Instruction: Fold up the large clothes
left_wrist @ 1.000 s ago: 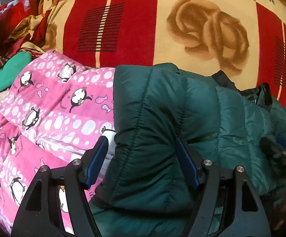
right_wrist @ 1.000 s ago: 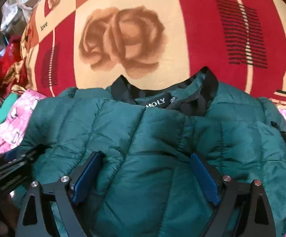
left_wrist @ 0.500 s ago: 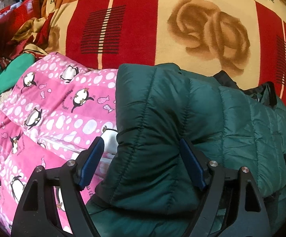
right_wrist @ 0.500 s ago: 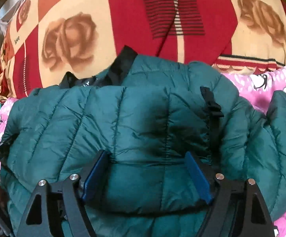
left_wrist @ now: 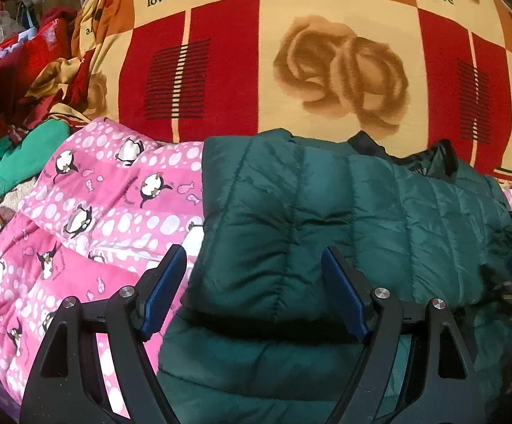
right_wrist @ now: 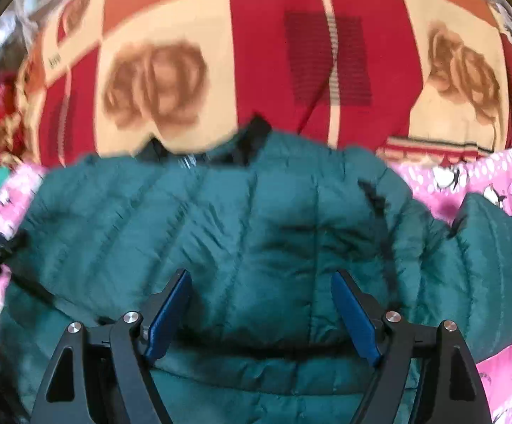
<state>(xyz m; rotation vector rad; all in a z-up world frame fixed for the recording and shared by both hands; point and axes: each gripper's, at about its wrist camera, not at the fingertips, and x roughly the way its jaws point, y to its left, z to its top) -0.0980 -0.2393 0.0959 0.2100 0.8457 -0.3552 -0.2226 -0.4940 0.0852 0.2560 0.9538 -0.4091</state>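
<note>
Spread across the bed, a red-and-cream rose blanket (left_wrist: 326, 70) backs everything, with a pink penguin quilt (left_wrist: 90, 219) in front of it. On that quilt lies the green puffer jacket (left_wrist: 326, 212), collar toward the blanket, one flap already folded over. My left gripper (left_wrist: 254, 268) hangs over the jacket's left folded edge, jaws spread wide, holding nothing. My right gripper (right_wrist: 261, 293) sits over the jacket's middle, equally wide and empty. I judge the loose sleeve (right_wrist: 496, 233) right of the jacket comes next: pinch deep, since the puffy fabric slips, and lay it flat.
</note>
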